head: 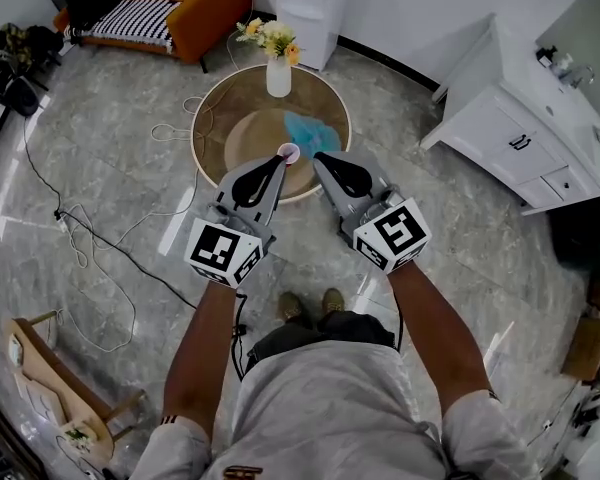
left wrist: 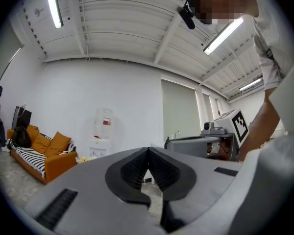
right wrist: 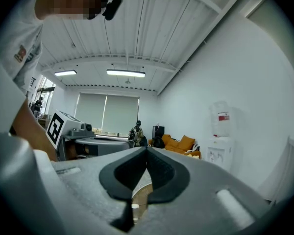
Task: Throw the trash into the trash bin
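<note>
The left gripper (head: 277, 163) and right gripper (head: 325, 160) are both clenched on nothing, near the blue crumpled trash (head: 308, 133) on the round table (head: 225, 93); approaching with jaws closed could push it off the edge.

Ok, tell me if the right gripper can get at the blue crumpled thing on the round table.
Probably yes. The right gripper hangs just short of the blue crumpled thing, with nothing between them; the vase stands behind it. Its jaws are shut and must open first.
</note>
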`<state>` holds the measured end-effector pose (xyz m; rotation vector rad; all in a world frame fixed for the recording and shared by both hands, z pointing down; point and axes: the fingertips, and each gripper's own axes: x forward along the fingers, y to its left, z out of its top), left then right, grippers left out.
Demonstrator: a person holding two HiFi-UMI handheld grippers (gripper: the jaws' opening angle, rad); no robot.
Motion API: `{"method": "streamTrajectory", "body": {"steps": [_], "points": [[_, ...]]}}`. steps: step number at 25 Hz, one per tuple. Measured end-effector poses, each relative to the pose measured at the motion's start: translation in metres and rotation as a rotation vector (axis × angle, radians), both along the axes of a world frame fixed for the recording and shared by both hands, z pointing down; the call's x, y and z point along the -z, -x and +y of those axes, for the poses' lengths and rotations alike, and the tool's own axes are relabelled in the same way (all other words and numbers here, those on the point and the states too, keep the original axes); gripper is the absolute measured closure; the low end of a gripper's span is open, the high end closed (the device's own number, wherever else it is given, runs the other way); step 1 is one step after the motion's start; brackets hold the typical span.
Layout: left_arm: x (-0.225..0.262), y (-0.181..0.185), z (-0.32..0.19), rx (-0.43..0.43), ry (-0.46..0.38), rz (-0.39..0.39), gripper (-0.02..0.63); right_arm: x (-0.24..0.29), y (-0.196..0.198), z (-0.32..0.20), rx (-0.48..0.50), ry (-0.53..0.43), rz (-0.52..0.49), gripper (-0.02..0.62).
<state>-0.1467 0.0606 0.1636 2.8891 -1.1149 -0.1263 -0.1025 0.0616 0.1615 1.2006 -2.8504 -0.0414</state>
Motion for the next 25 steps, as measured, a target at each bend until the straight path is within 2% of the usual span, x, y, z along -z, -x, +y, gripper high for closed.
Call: {"method": "streamTrajectory", "body": {"steps": [6, 16, 25], "points": [[-0.025, 0.011, -0.013, 0.008, 0.008, -0.018, 0.606, -0.032, 0.014, -0.009, -0.010, 0.029, 0.064, 0.594], [-0.072, 0.012, -0.051, 0.045, 0.043, -0.073, 0.606, -0.085, 0.024, -0.051, 0.057, 0.034, 0.161, 0.594], [-0.123, -0.004, -0.097, 0.118, 0.102, -0.113, 0.606, -0.144, 0.006, -0.092, 0.116, 0.070, 0.227, 0.594]]}}
